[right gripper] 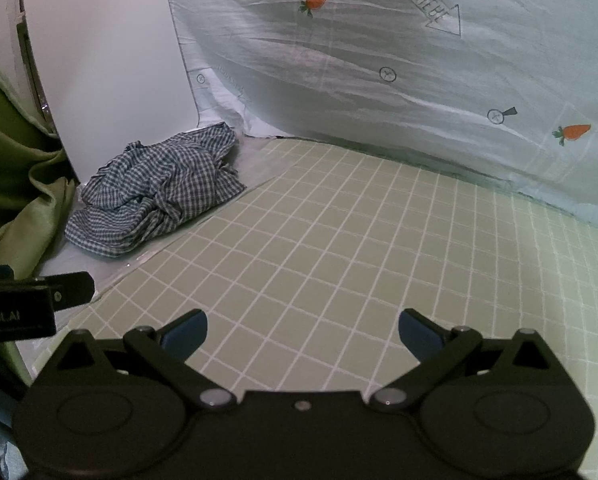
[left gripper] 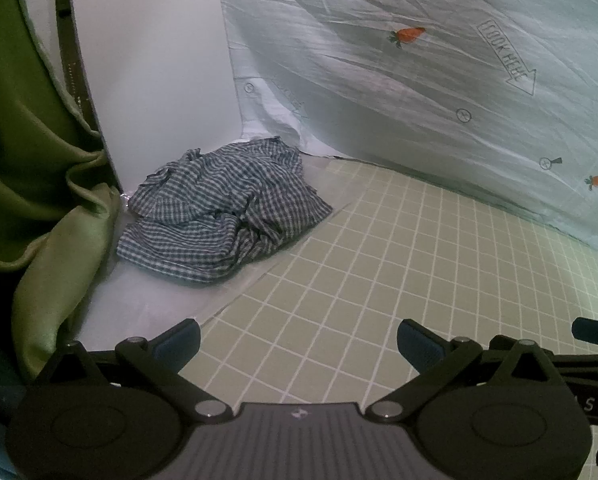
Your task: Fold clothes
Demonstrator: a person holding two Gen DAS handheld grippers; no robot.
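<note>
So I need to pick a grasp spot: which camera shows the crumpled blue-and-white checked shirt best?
The left wrist view: the crumpled blue-and-white checked shirt appears larger and nearer, with folds and hem edge distinct. The right wrist view shows the same shirt smaller and farther left, with its creases harder to read.

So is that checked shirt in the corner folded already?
No, the checked garment is crumpled in a loose heap with bunched wrinkles and uneven edges, beside the green grid mat. Neither gripper touches it.
</note>
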